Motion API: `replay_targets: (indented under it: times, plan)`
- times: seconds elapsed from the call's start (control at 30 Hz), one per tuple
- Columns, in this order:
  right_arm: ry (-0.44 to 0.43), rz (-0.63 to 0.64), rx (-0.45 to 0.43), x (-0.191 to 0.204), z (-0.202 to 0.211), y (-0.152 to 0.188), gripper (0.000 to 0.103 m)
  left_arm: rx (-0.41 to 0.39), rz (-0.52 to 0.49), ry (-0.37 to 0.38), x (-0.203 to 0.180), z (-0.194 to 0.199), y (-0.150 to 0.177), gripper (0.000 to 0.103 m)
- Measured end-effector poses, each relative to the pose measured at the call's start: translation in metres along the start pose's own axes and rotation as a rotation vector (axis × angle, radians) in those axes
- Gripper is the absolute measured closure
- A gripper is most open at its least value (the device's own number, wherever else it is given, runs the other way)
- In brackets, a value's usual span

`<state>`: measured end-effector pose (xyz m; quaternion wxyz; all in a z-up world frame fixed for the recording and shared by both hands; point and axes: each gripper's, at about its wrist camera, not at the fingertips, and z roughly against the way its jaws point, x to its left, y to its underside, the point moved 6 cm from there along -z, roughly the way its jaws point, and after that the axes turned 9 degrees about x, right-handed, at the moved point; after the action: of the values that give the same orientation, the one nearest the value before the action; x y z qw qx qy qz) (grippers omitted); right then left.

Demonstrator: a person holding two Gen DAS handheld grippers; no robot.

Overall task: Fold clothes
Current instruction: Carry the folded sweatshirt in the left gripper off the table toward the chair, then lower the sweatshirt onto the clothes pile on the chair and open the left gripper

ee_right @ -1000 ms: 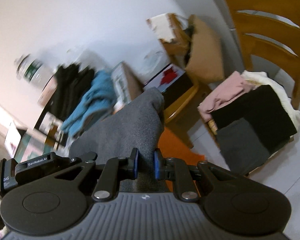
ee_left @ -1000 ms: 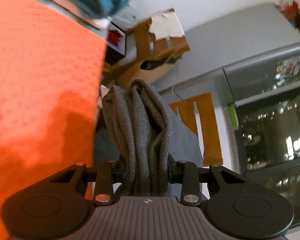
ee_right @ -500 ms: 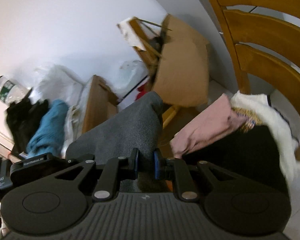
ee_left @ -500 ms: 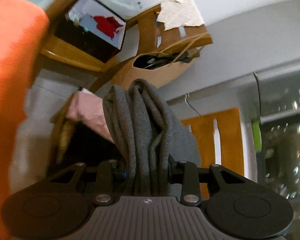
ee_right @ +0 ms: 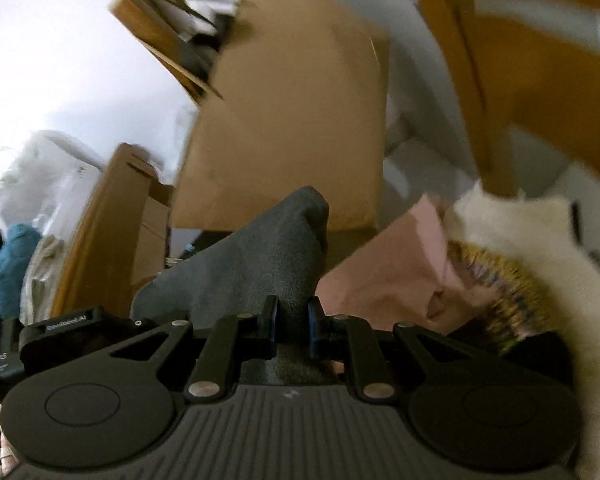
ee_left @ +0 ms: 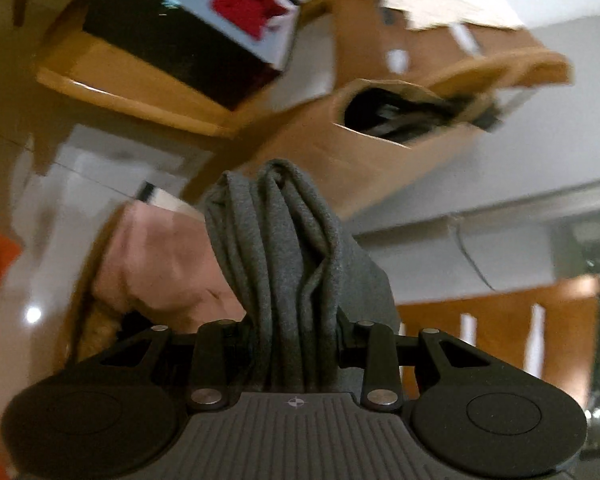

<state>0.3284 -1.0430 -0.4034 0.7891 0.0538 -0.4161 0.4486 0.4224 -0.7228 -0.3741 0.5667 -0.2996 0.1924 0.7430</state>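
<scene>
Left wrist: my left tongs (ee_left: 290,348) were pinching a thick bunch of the grey garment (ee_left: 284,264), several layers gathered between the pads. One pink garment (ee_left: 156,256) lay just behind it, one cardboard box (ee_left: 360,152) beyond.

Right wrist: my right tongs (ee_right: 290,326) were pinching a thinner edge of the same grey garment (ee_right: 260,264), held in the air. Beside it: one pink piece (ee_right: 388,276), one white fluffy piece (ee_right: 512,232).

Judgement: soft, light, limp; it will sag between grips, so hold at edges or corners.
</scene>
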Motion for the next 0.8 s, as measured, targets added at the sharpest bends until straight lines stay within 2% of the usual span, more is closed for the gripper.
replay_targets:
  times: [0.13,0.33,0.47,0.53,0.67,0.73,0.8]
  plan:
    - [-0.040,-0.057,0.040,-0.007,-0.052,0.015,0.087,-0.006,-0.022,-0.062,0.030,-0.003,-0.015,0.067]
    - [-0.060,-0.056,0.131,-0.004,-0.100,0.052,0.087,0.014,-0.024,-0.118,0.075,0.000,-0.016,0.067]
    - [-0.046,-0.050,0.152,-0.006,-0.111,0.079,0.087,0.043,0.002,-0.144,0.099,-0.005,-0.003,0.067]
    - [-0.028,-0.039,0.151,-0.007,-0.111,0.088,0.087,0.067,-0.008,-0.133,0.098,-0.012,0.007,0.067]
    - [0.057,0.037,0.114,-0.007,-0.088,0.081,0.088,0.106,-0.056,-0.082,0.085,-0.033,0.024,0.066]
    - [0.098,0.074,0.108,-0.009,-0.081,0.078,0.088,0.127,-0.072,-0.085,0.086,-0.048,0.028,0.064]
    - [0.148,0.120,0.120,-0.013,-0.081,0.077,0.088,0.152,-0.075,-0.135,0.095,-0.065,0.030,0.056]
